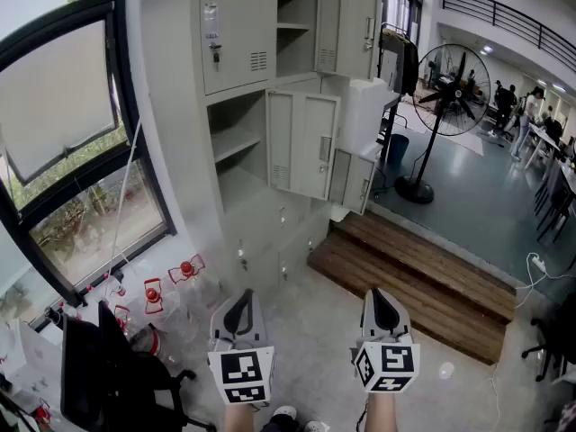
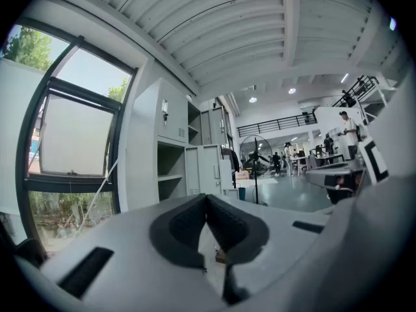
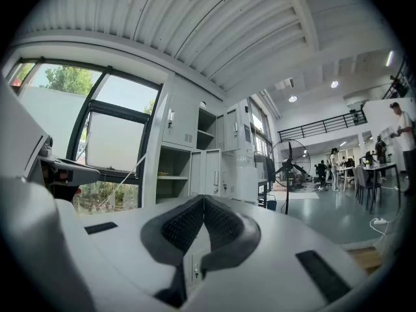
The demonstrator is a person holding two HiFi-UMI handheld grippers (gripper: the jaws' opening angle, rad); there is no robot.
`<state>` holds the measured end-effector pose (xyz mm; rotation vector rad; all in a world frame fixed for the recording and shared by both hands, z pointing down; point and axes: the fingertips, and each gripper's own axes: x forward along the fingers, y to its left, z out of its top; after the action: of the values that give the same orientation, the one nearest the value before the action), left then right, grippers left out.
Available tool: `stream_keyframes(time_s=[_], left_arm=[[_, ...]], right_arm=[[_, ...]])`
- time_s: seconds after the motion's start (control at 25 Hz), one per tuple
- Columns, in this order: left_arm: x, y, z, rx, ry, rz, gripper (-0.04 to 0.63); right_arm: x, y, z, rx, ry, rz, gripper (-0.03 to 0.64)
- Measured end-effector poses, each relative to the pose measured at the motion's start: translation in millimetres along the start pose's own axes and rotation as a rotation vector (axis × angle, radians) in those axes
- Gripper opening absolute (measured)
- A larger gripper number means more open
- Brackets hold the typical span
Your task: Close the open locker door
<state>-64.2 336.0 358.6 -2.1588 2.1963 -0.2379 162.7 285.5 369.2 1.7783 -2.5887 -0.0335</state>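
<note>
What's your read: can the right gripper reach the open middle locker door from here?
Likely not from here, it's well ahead; yes after a step closer. Only bare floor lies between the right gripper and the locker door, nothing in the way.

No text legible anywhere, black-and-white square code markers (image 1: 241, 373) on the cubes of the left gripper (image 1: 239, 302) and right gripper (image 1: 377, 297), small label (image 1: 211, 18) on the top locker door (image 1: 243, 34), too small to read

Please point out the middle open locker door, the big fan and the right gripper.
middle open locker door (image 1: 303, 144): head view, door panel.
big fan (image 1: 453, 90): head view, hub.
right gripper (image 1: 381, 296): head view, between its fingertips.
</note>
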Motion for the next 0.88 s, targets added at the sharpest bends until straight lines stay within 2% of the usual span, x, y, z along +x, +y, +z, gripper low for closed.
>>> stream_keyframes(time_s=[0.52, 0.8, 0.84, 0.88], left_arm=[[2, 3, 0, 0.000, -0.008, -0.004, 0.003], [9, 9, -2, -0.019, -0.003, -0.010, 0.003], [10, 11, -2, -0.023, -0.003, -0.009, 0.003], [12, 12, -3, -0.023, -0.003, -0.009, 0.003]], right_arm=[[3, 2, -1, -0.006, 0.003, -0.008, 0.020], [12, 13, 4, -0.007, -0.021, 0.036, 0.028], [14, 16, 5, -0.006, -0.025, 0.049, 0.094], [17, 19, 6, -0.003, -0.028, 0.063, 0.210]])
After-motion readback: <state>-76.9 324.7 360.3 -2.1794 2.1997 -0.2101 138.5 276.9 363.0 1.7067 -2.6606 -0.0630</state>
